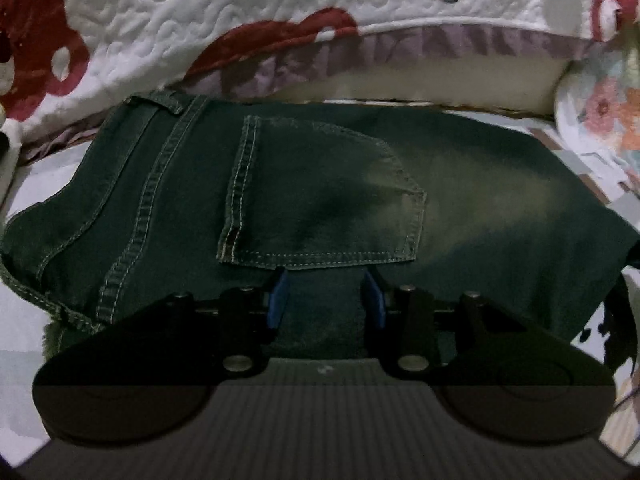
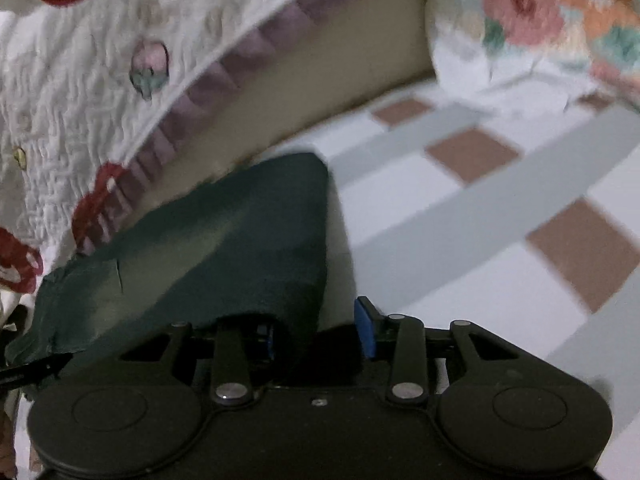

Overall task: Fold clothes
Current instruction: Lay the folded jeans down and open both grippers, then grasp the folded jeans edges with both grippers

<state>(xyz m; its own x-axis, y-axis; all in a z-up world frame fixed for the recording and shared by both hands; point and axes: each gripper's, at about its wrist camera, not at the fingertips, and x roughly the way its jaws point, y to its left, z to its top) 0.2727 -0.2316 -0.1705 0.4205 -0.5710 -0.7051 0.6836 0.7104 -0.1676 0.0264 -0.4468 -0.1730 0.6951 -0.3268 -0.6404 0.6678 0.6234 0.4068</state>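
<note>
You are working on a pair of dark green jeans [image 1: 320, 184] lying on the checked bed sheet [image 2: 500, 208], already doubled over into a compact bundle: the back pocket [image 1: 320, 200] is facing up just ahead of your left tongs [image 1: 325, 298], with the waistband [image 1: 160, 104] off to their left and further ahead.

Left tongs: the blue pads [image 1: 278, 300] are standing apart with a strip of denim running between them. You are not visibly pressing the cloth from either side, so I am reading these tongs as spread over the fabric, not pinching it.

Right tongs [image 2: 320, 332]: the near edge of the jeans is draping over the left finger and hiding most of it, while the right pad [image 2: 366, 332] is standing clear of the cloth over the sheet. These tongs are also spread, nothing clamped.

Ahead of both tongs, the quilted white cover [image 1: 240, 20] with red shapes is lying past the far edge of the jeans; a floral pillow [image 2: 540, 20] is sitting ahead and to the right.

Judgement on progress: at least one fold appears made and laid down. The bundle is looking long still, so a further fold and a smoothing of the edges are probably remaining.
</note>
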